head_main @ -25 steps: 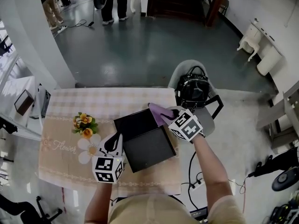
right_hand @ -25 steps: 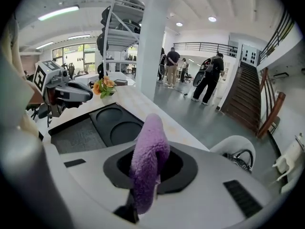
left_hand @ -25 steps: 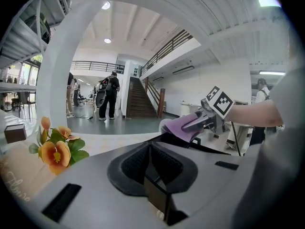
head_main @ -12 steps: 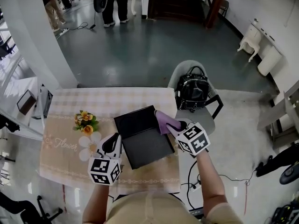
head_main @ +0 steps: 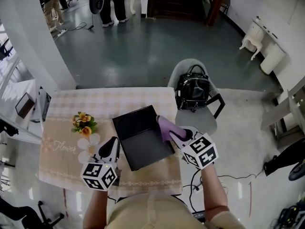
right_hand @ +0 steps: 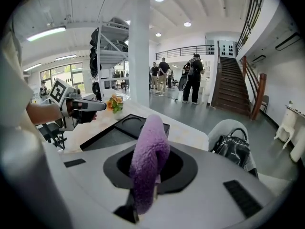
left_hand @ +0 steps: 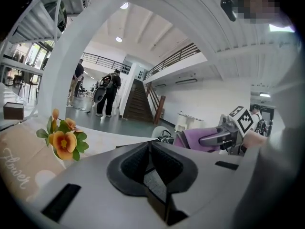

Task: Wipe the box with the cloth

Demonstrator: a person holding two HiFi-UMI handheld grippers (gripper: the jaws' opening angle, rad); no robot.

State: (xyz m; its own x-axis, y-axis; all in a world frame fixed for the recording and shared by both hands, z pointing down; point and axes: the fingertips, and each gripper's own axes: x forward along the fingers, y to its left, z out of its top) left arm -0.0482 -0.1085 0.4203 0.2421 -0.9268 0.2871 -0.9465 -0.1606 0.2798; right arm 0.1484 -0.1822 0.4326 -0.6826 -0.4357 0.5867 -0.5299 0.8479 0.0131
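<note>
- The black box (head_main: 143, 144) lies flat on the worktop (head_main: 95, 104), near its right edge, between the two tools.
- The right hand-held gripper (head_main: 175, 133) has its jaws closed on the purple cloth (head_main: 165, 126). The cloth sits at the right edge of the box.
- The left hand-held gripper (head_main: 112, 146) has its jaws together with nothing between them, and its tip is just beside the left edge of the box.
- Orange flowers (head_main: 83, 124) stand to the left of the box.
- A black bag (head_main: 193, 90) rests on a chair (head_main: 202, 120) beside the worktop.
</note>
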